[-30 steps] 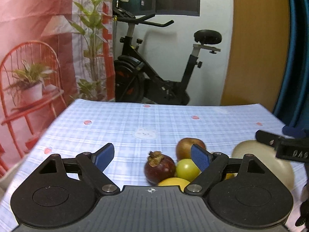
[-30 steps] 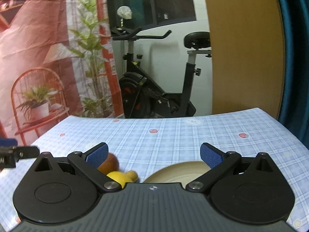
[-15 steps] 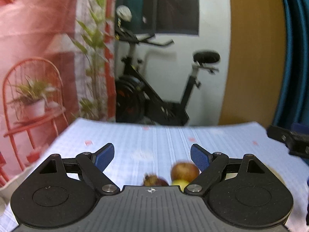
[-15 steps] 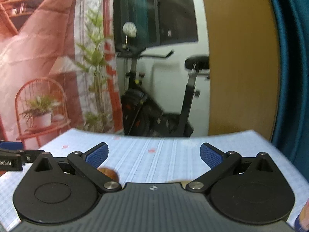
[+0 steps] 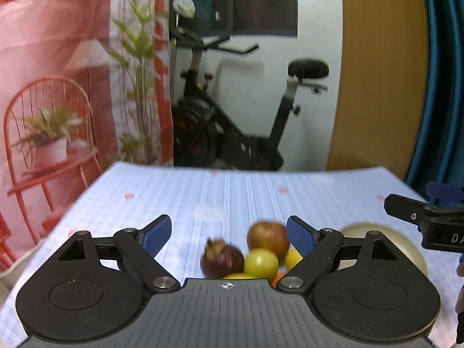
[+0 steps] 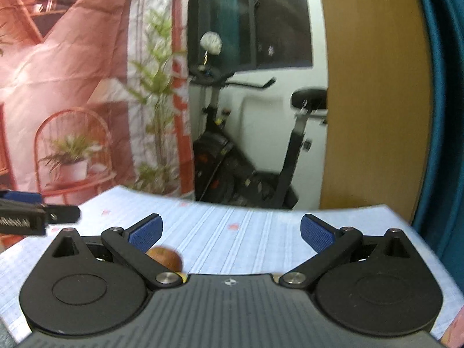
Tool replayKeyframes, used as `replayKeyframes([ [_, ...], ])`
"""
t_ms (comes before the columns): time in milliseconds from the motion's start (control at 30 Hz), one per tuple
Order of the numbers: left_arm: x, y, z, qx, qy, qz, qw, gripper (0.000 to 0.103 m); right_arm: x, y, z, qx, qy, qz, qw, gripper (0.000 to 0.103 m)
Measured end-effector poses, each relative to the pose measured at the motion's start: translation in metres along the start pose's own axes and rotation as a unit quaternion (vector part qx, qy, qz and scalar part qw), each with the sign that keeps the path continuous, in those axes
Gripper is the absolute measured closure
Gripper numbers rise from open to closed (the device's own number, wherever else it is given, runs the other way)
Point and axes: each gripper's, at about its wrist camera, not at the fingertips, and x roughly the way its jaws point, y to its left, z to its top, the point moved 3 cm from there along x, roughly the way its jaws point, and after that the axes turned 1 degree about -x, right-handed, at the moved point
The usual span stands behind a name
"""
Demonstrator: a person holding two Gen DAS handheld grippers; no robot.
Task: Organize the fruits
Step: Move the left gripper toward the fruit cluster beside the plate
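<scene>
Fruit pile sits on the checked-cloth surface (image 5: 174, 203): round purple mangosteen (image 5: 221, 261) w/ dry calyx up, smooth red-brown apple (image 5: 268, 236), glossy yellow-green fruit (image 5: 261, 262). All round, no clear long axis. Cream plate (image 5: 406, 243) just right. Left hand-held gripper (image 5: 229, 235) wide apart, empty, fruit close ahead. Right hand-held gripper (image 6: 230, 232) likewise spread, empty.

Only one scrap of lettering could be read — white "DA", cut off by the frame edge, on the right gripper (image 5: 435, 217) — the rest was blurred.
</scene>
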Motion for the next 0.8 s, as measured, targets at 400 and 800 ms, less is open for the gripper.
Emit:
replayKeyframes([
  [400, 0.01, 0.018, -0.016, -0.024, 0.047, -0.018, 0.9984, 0.015, 0.01, 0.001, -0.017, 0.029, 0.08, 0.045, 0.995, 0.0],
  [800, 0.01, 0.021, -0.019, -0.016, 0.033, -0.014, 0.9992, 0.015, 0.018, 0.017, -0.027, 0.002, 0.108, 0.049, 0.993, 0.0],
])
